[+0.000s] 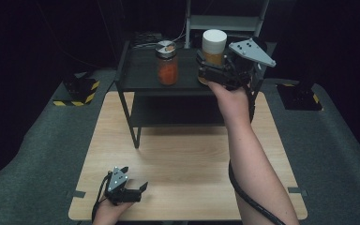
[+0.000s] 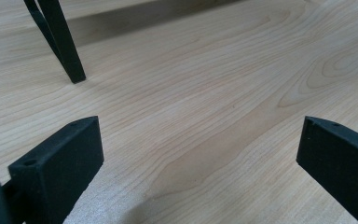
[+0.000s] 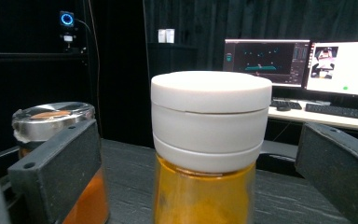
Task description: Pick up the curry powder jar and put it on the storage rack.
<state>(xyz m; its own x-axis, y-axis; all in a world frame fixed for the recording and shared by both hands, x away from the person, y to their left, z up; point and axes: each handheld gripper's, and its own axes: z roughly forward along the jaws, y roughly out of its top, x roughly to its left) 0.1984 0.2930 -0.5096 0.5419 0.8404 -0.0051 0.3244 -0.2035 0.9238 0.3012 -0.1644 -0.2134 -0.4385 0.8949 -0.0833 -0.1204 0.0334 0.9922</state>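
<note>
A jar of amber liquid with a white lid (image 1: 214, 47) stands on the top of a black shelf unit (image 1: 140, 75). My right gripper (image 1: 207, 68) is open around it. In the right gripper view the jar (image 3: 209, 121) stands between the two jaws with a gap on each side. Left of it on the same shelf is an orange-filled jar with a metal lid (image 1: 167, 63), which also appears behind the left jaw (image 3: 51, 116). My left gripper (image 1: 138, 190) rests low near the front left of the wooden table (image 1: 183, 159), open, with bare wood between its jaws (image 2: 200, 154).
The shelf unit has a lower tier and thin black legs (image 2: 65, 51) that stand on the table's far half. Grey carpet surrounds the table. Monitors and a keyboard on a desk (image 3: 335, 70) lie beyond the shelf.
</note>
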